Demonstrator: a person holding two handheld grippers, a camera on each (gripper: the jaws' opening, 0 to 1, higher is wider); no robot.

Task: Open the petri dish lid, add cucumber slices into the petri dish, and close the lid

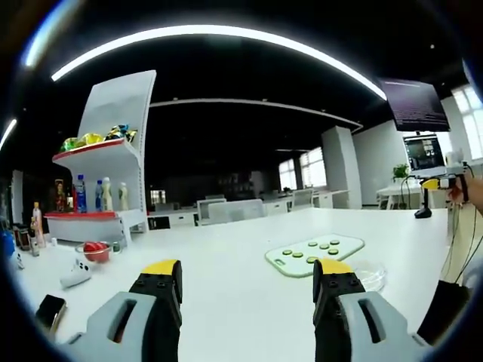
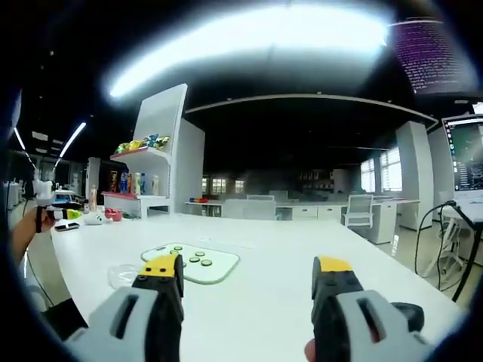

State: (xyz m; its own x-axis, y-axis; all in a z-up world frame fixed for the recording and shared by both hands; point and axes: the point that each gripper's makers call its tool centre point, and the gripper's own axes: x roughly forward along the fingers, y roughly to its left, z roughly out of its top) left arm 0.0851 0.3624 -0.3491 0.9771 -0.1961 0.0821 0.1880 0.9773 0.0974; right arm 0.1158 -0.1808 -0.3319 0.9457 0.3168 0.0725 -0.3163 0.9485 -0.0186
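Clear thin plastic, by the look of it, makes up the dish [image 1: 367,273], which lies flat on the white desk [image 1: 241,249] just beside the board [image 1: 315,253], on the side nearer the person. In the right gripper view it reads as a faint glassy ring [image 2: 123,274] touching the board's [image 2: 198,264] nearer corner. Whether its lid is on I cannot tell; the rim is too pale against the desk.

I judge the dish light, stiff and slippery: a shallow round with smooth low walls, likely to skate across the glossy desk if pushed from one side. The best hold is probably across the lid's rim, jaws on opposite edges, pinched gently since thin plastic may crack or pop out. One claw may need to steady the base.

The board is a pale green rounded rectangle, thin and flat. On it sit the slices [image 1: 311,250], small dark-green-edged discs, apart from one another. They should be soft, wet and limp, easy to bruise, and lying flush to the board, so a hold by the edge will be fiddly.

The left claw [image 1: 246,273] hovers over the desk with jaws wide apart, holding nothing. The right claw [image 2: 247,273] is likewise spread and empty, its yellow-tipped black jaws well above the desk.
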